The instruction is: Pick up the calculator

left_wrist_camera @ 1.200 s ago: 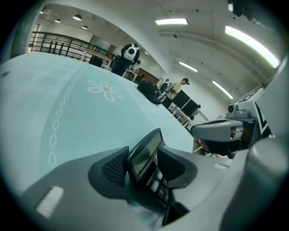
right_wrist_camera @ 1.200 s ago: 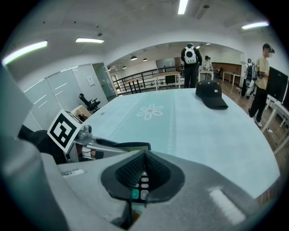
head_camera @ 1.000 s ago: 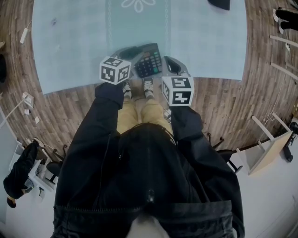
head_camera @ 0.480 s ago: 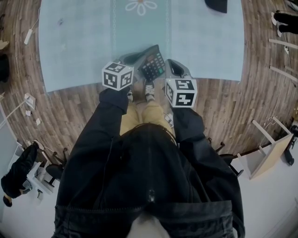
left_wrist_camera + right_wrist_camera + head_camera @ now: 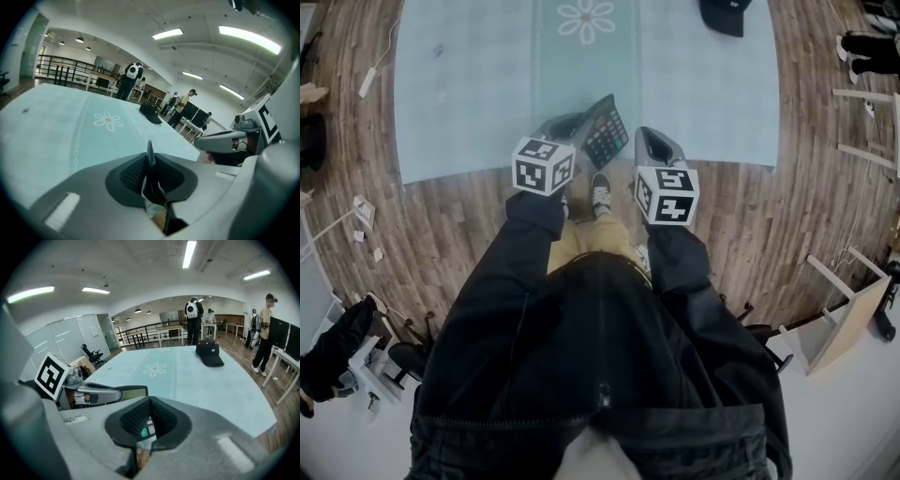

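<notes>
Calculator point(image 5: 607, 136) lifted at near table point(image 5: 469, 84) edge, in left gripper point(image 5: 578, 121) only

Pinched along one thin edge, jaws having just closed narrow onto it; right gripper point(image 5: 148, 400) drawn together on nothing, just beside, keys glimpsed past its tips. Liable to pivot or slide out of so slim a one-sided pinch and drop to table lip or floor point(image 5: 741, 216), or take a knock from right gripper. Stood on edge, key face toward right gripper; long axis slanting away from person, display end higher and farther, by judgement
</notes>
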